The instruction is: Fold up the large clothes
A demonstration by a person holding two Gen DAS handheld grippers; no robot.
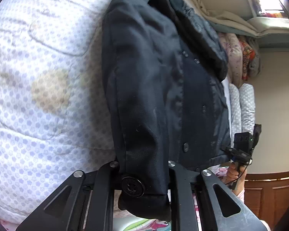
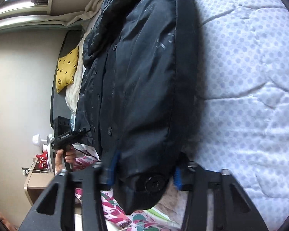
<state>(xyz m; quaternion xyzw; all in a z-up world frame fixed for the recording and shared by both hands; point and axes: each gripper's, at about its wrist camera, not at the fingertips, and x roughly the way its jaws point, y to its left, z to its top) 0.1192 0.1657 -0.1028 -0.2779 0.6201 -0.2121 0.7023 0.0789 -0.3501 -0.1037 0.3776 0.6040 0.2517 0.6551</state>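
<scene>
A dark navy buttoned coat (image 1: 163, 80) lies on a quilted bed. In the left wrist view its sleeve cuff with a large black button (image 1: 133, 185) sits between the fingers of my left gripper (image 1: 142, 175), which stands around the cuff. In the right wrist view the coat (image 2: 140, 77) fills the middle; the other cuff with its button (image 2: 154, 182) sits between the blue-padded fingers (image 2: 113, 163) of my right gripper (image 2: 144, 173). Each view shows the other gripper at the coat's far hem, the right (image 1: 240, 150) and the left (image 2: 65, 134).
The white quilt with a blue dot pattern (image 1: 38, 96) spreads beside the coat (image 2: 250, 96). Rolled bedding (image 1: 242, 105) and stacked blankets (image 1: 239, 57) lie at one side. A yellow pillow (image 2: 67, 69) leans on a dark headboard. A pink patterned sheet (image 2: 113, 211) lies at the near edge.
</scene>
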